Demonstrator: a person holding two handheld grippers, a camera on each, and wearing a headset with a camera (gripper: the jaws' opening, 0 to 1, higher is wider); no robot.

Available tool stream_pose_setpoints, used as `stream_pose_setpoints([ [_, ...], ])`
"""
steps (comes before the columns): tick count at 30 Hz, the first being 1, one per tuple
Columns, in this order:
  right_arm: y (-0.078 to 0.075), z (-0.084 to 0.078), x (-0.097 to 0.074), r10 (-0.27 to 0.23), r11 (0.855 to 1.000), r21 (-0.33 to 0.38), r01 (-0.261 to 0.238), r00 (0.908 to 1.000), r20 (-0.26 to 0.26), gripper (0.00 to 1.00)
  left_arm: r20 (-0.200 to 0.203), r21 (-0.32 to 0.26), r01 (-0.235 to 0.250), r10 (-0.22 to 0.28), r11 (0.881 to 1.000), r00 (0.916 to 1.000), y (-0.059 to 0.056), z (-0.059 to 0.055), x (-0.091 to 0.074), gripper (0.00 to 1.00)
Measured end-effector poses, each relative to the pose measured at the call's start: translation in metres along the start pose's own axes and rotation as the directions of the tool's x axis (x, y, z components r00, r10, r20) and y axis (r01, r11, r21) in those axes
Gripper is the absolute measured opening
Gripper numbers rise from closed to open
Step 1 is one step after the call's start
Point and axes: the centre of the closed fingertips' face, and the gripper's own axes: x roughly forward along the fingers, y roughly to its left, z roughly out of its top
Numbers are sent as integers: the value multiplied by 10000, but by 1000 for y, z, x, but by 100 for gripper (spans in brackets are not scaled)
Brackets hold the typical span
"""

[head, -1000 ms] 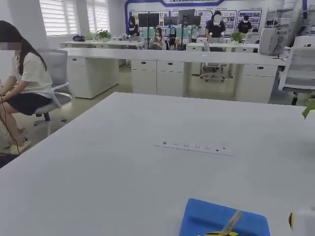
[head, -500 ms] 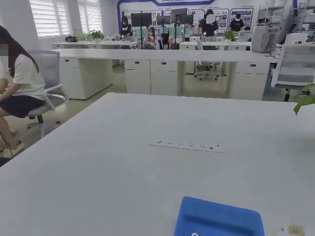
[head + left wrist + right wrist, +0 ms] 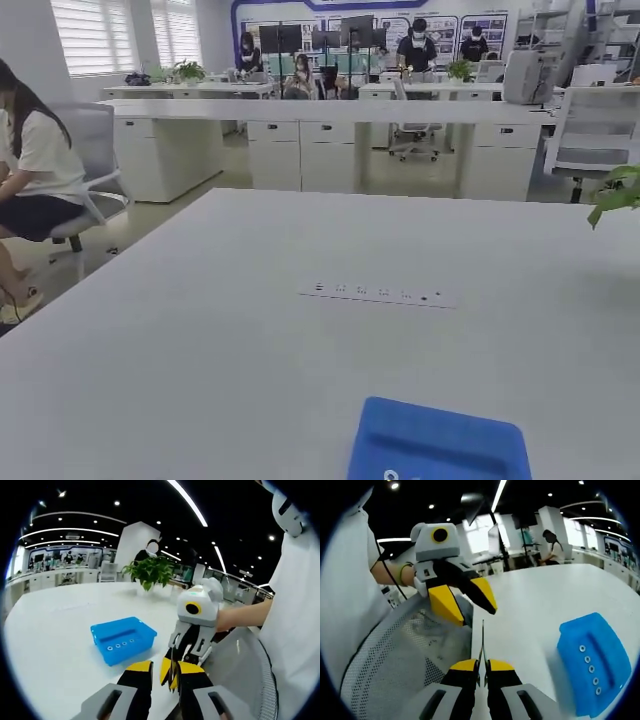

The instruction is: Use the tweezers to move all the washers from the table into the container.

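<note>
A wide white table [image 3: 200, 340] in an open office carries a recessed power strip [image 3: 380, 293] at its middle, with a seated person [image 3: 30, 170] at the far left and plant leaves [image 3: 615, 190] at the right edge. The blue container [image 3: 440, 445] sits at the near edge of the table in the head view. In the two gripper views a row of small washers [image 3: 587, 662] lies along one side of it (whether on a ledge or in the recess, I cannot tell). The right gripper [image 3: 482, 667] has its yellow jaws pressed together on the tweezers [image 3: 482, 640], whose thin tips point up and away, above the table edge and well apart from the container. The left gripper [image 3: 166, 666] is held just beside it with its jaws spread and nothing between them. A mesh chair back [image 3: 395, 670] stands close behind both grippers.
</note>
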Motion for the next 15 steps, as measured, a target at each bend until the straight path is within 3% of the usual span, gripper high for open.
stream_pose_setpoints([
  [5,4,-1,1,4,9994,-353,-14,9996,-271,4,-311,659,587,-568,9961,9979,-13,2,8,12],
  [8,5,-4,0,-94,9960,-897,26,9971,-752,4,-426,870,895,-860,9922,9954,-19,4,12,11],
  [10,4,-8,0,-256,9901,-1399,93,9930,-1151,4,-635,1230,1034,-961,9870,9933,-22,2,14,7],
  [15,4,-9,0,-355,9844,-1754,114,9902,-1350,4,-1048,1534,1282,-1128,9798,9881,-25,-2,16,0],
])
